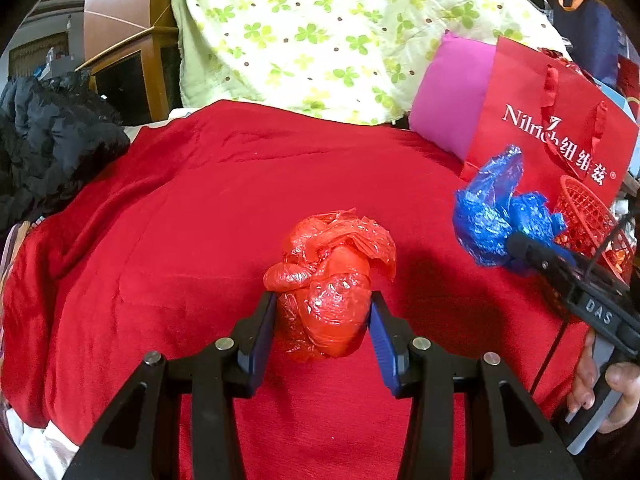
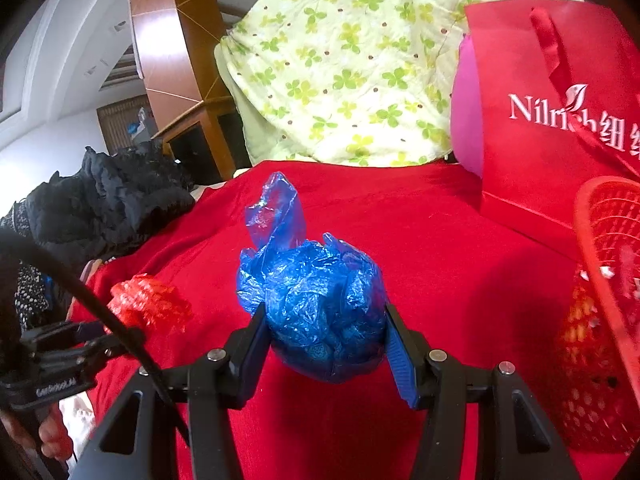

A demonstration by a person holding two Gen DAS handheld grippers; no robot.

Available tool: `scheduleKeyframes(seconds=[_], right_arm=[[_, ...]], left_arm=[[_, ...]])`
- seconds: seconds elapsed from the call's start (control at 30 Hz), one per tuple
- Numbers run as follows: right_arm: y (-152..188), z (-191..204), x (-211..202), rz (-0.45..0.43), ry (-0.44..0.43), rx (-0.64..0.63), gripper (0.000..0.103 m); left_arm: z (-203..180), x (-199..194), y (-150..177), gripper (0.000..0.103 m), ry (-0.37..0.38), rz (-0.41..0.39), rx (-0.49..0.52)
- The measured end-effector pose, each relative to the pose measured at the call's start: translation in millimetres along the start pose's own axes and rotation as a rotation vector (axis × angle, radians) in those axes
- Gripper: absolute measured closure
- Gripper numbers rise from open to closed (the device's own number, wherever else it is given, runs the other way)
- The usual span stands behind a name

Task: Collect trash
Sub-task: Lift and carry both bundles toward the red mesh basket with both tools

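Spread across the bed, a red fleece blanket (image 1: 200,200) fills most of both views, with a green clover-print quilt (image 1: 320,32) heaped behind it. At the right stand a red paper gift bag (image 1: 560,128) and a red plastic mesh basket (image 2: 600,280). Above the blanket, the right gripper (image 2: 326,340) clamps a crumpled blue plastic bag (image 2: 312,304), and the left gripper (image 1: 322,320) clamps a smaller crumpled red plastic bag (image 1: 332,280).
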State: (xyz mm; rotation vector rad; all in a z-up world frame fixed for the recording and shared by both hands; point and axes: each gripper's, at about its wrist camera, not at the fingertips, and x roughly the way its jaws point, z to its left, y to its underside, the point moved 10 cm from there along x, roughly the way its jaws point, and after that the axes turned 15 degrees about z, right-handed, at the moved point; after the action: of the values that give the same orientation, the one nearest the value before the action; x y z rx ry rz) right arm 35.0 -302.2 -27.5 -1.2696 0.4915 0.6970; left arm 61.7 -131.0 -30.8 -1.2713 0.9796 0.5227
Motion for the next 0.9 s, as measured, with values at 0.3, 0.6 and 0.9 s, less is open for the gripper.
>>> scheduleKeyframes(seconds=[0.3, 0.6, 0.9], right_arm=[[10, -5, -21, -0.027, 0.022, -0.021, 0.046], [14, -23, -32, -0.039, 0.038, -0.007, 0.046], [14, -30, -39, -0.052, 0.039, -0.007, 0.046]], left_arm=[[-15, -8, -2, 0.056, 0.009, -0.012, 0.028], [-29, -11, -4, 0.056, 0.016, -0.015, 0.048], [-44, -14, -5, 0.056, 0.016, -0.018, 0.071]])
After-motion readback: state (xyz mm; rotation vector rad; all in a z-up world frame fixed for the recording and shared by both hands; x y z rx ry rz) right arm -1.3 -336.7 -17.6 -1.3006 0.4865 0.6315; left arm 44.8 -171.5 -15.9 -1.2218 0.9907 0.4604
